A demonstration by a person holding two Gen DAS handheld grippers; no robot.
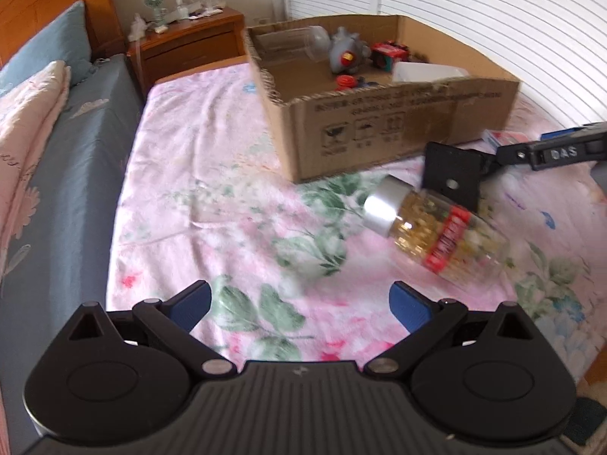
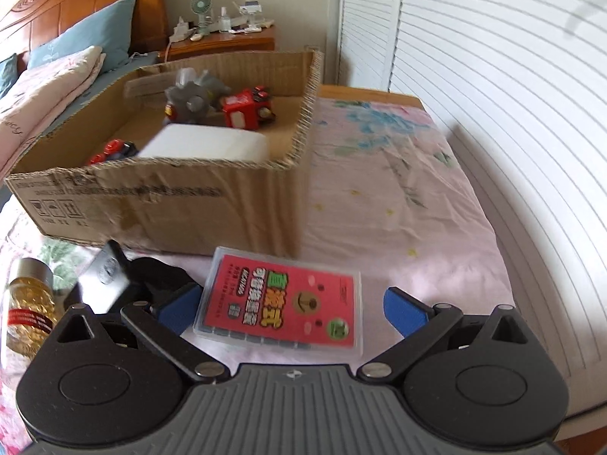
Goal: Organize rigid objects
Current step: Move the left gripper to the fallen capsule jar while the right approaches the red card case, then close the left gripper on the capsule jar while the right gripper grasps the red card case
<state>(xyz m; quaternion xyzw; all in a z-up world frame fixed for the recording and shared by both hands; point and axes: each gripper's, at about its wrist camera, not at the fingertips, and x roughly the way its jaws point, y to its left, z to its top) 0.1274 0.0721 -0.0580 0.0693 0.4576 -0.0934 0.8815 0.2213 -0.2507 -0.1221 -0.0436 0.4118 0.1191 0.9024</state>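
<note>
An open cardboard box (image 1: 398, 129) stands on the floral bedspread and holds a grey toy (image 1: 347, 53), red toys (image 1: 389, 53) and a white block (image 1: 428, 72). A clear bottle of golden capsules (image 1: 436, 231) with a silver cap lies on its side in front of the box; it also shows in the right wrist view (image 2: 28, 318). My left gripper (image 1: 299, 303) is open and empty, left of the bottle. My right gripper (image 2: 290, 307) is open, its fingers on either side of a red card case (image 2: 280, 307) lying flat by the box (image 2: 170, 204).
A black mount plate on a handle (image 1: 453, 174) lies between bottle and box. Pillows and a folded quilt (image 1: 26, 121) lie on the left. A wooden nightstand (image 1: 189, 38) with a small fan stands behind. White louvred doors (image 2: 493, 94) line the right side.
</note>
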